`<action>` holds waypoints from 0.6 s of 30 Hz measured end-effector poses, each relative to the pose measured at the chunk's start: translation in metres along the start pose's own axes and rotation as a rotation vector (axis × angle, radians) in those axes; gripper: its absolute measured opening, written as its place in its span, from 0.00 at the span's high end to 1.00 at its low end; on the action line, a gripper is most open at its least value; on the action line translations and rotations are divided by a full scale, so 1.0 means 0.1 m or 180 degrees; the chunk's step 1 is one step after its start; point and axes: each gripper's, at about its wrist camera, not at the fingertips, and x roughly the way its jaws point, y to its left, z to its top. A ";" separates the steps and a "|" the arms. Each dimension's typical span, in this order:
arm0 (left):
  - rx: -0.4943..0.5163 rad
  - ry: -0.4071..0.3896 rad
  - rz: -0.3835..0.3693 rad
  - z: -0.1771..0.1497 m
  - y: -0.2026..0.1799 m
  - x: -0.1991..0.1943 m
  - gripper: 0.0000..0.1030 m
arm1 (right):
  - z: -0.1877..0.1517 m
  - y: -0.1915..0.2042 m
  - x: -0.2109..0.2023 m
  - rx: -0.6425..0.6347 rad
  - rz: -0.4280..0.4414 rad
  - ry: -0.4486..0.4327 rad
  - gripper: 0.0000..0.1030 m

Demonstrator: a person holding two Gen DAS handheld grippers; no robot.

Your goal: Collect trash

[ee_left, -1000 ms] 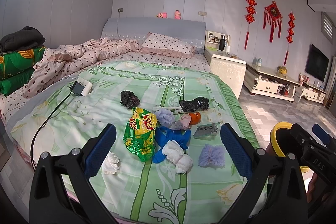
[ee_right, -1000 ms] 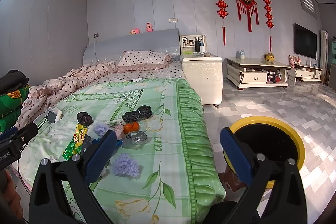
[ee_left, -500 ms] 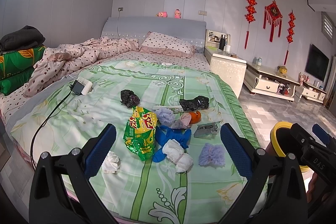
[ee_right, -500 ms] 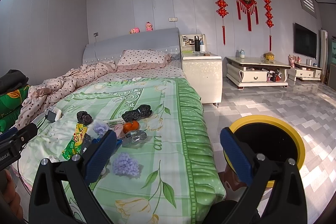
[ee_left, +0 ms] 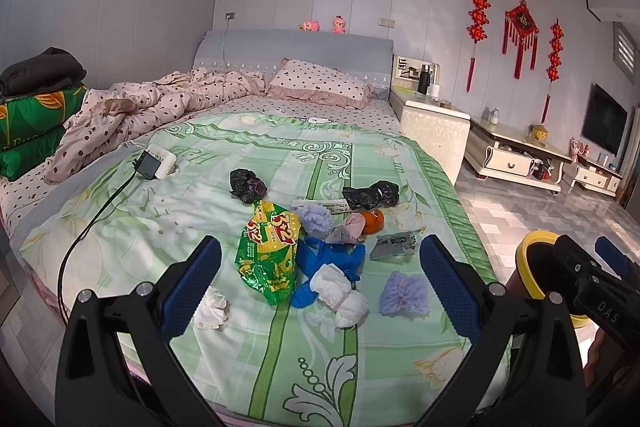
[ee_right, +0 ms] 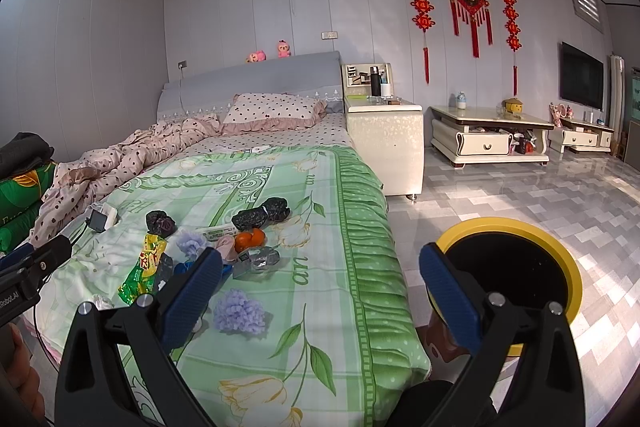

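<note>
On the bed (ee_left: 120, 227), trash lies between the spread, empty left gripper (ee_left: 320, 283)

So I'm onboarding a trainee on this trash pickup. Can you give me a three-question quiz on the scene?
1. True or false: the left gripper holds trash.
2. Which side of the bed is the bin on: A its left, B its right as seen from the foot?
3. What colour is the fluffy ball nearest the right gripper?

Key: 1 false, both grippers are open and empty; 2 B; 3 purple.
</note>
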 end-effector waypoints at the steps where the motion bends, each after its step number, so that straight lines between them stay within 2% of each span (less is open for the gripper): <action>1: 0.0000 0.0003 -0.0004 0.00 0.00 0.00 0.07 | 0.01 0.00 0.00 0.0000 0.0003 0.0002 0.08; 14: 0.0002 0.0016 0.0006 0.01 0.00 0.01 0.07 | -0.06 -0.02 0.03 0.0013 0.0004 0.0021 0.08; 18: 0.0004 0.0042 0.0018 -0.16 0.04 0.08 0.07 | -0.17 -0.01 0.07 0.0036 0.0009 0.0073 0.08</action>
